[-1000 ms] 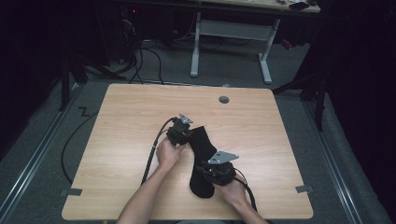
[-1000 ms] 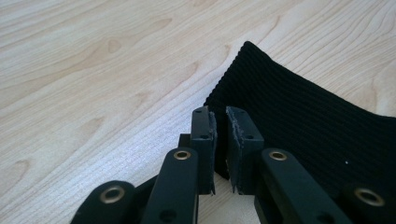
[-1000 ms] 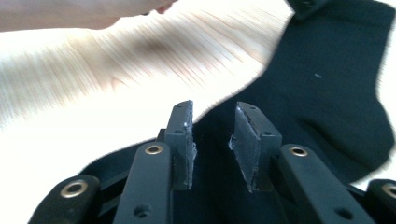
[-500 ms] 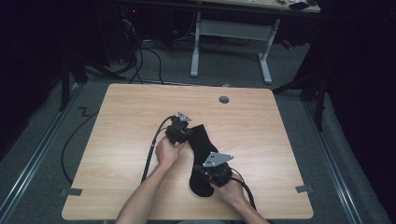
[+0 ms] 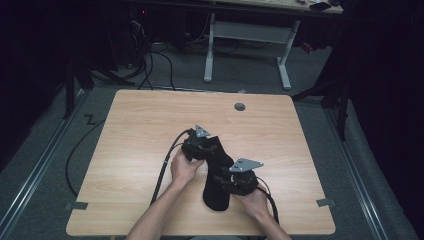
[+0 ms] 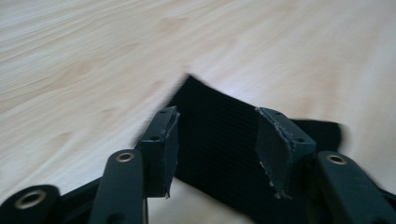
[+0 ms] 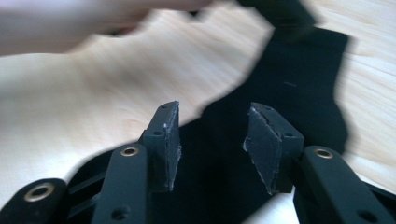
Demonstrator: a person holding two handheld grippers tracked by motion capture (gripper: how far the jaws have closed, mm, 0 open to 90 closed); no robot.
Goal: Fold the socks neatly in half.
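While I watch from the high view: a black sock point(image 5: 218, 172) lies flat on the tabletop point(image 5: 135, 135), near the front edge and a little right of centre.
Sock layout: its ribbed cuff end points up toward the left gripper point(image 5: 200, 146), its toe end lies by the right gripper point(image 5: 235, 182).
Left gripper: I see its jaws standing well apart over the ribbed cuff point(image 6: 219, 140); they have just been opening, and the pads point(image 6: 275, 149) press on nothing, with the fabric lying below and between them.
Right gripper: I see the same in the right gripper view point(image 7: 212, 144), jaws parted, just been opening, the sock point(image 7: 299, 93) spread beneath them and not clamped.
Change from half a second ago: both grippers held the sock pinched then; now both have let go and it rests loose on the wood.
Change in position: my left hand point(image 5: 184, 167) has drawn slightly back from the cuff; the right one sits about where it was.
Sock since earlier: I see the same bent shape and the same place on the tabletop.
Blur: both gripper views are smeared, so fine detail at the fabric edges I cannot tell.
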